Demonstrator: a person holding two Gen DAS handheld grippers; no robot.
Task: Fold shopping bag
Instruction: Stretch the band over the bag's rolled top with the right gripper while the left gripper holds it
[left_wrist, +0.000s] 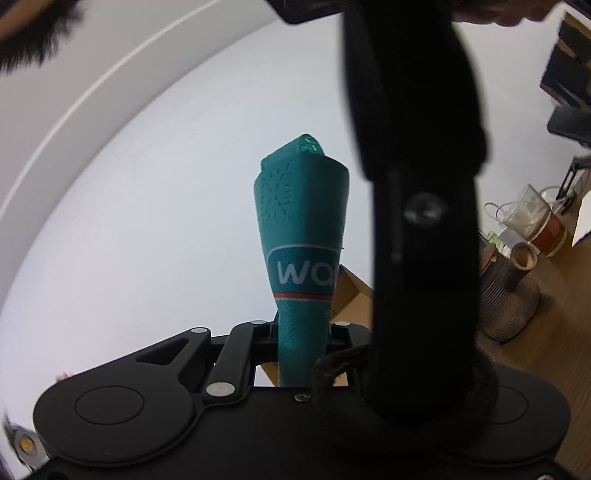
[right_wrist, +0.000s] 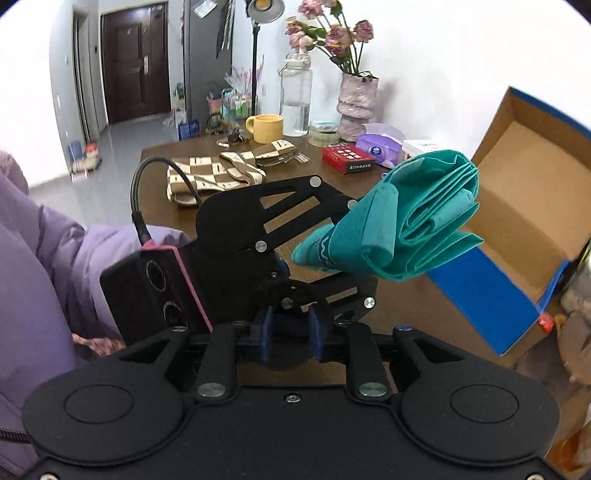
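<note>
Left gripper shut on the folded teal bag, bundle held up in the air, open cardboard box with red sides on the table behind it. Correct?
Not quite: the box has blue sides, not red, as the right wrist view shows. The rest stands: the left gripper is shut on the folded teal bag, and the bundle is held up in the air in front of the open box.
</note>
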